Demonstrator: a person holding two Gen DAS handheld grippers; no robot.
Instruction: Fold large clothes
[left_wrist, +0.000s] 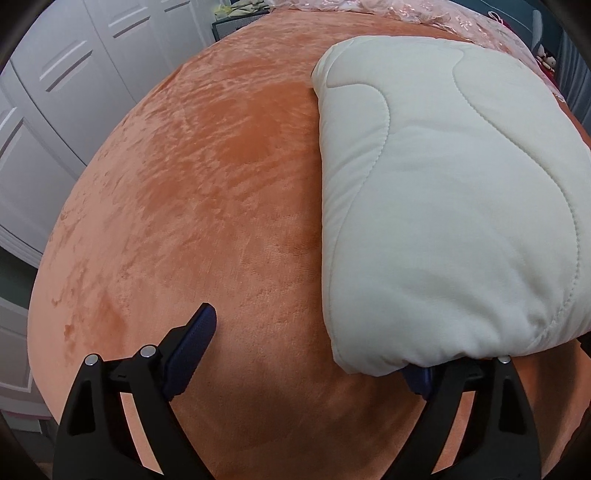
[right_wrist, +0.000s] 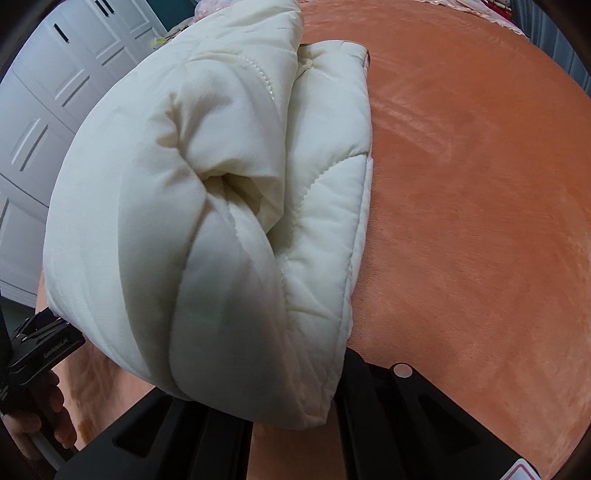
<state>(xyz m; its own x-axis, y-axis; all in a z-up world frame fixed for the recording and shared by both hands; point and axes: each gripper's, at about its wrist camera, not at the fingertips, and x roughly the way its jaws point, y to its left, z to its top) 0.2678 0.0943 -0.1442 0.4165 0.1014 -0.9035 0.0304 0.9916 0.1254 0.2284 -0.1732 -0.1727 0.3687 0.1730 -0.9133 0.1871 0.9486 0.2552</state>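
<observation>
Nearest us, our left claw (left_wrist: 314, 354) stands wide: one blue-padded finger (left_wrist: 192, 350) shows over bare bedspread, the other hidden under the near left corner of the quilt (left_wrist: 454, 206). It grips nothing we can see. Our right claw (right_wrist: 255, 417) is shut, its tips buried beneath the quilt's (right_wrist: 207, 236) near edge; whether cloth is pinched we cannot tell. The cream quilt lies folded thick on the orange bed (left_wrist: 207, 206), layered edges facing the right claw. Left of its long edge the bed is open, and right of its stacked hems too. Farther off stand white wardrobe doors (left_wrist: 66, 96) past the bed's left rim, and pink lace (left_wrist: 388, 11) at the far end.
</observation>
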